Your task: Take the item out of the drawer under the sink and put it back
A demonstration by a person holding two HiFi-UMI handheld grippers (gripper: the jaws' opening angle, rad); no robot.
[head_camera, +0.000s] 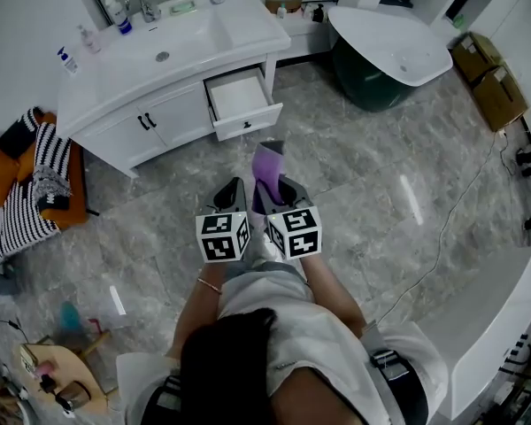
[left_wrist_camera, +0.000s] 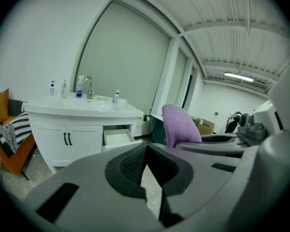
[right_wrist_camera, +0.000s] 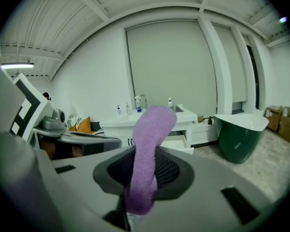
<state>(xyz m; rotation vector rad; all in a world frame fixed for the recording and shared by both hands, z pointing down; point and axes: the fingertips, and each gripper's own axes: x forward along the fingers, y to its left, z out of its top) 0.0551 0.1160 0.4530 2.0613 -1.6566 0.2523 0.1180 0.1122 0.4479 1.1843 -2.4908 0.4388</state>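
In the head view a white vanity with a sink stands at the upper left. Its right-hand drawer is pulled open and looks empty inside. My right gripper is shut on a purple cloth, which sticks up out of the jaws, over the floor in front of the drawer. The right gripper view shows this cloth pinched between the pads, with the drawer behind it. My left gripper is beside the right one, its jaws together and holding nothing.
A dark green bathtub stands right of the vanity, with cardboard boxes beyond it. A chair with striped cushions sits at the left. A cable runs across the grey tiled floor toward a white fixture.
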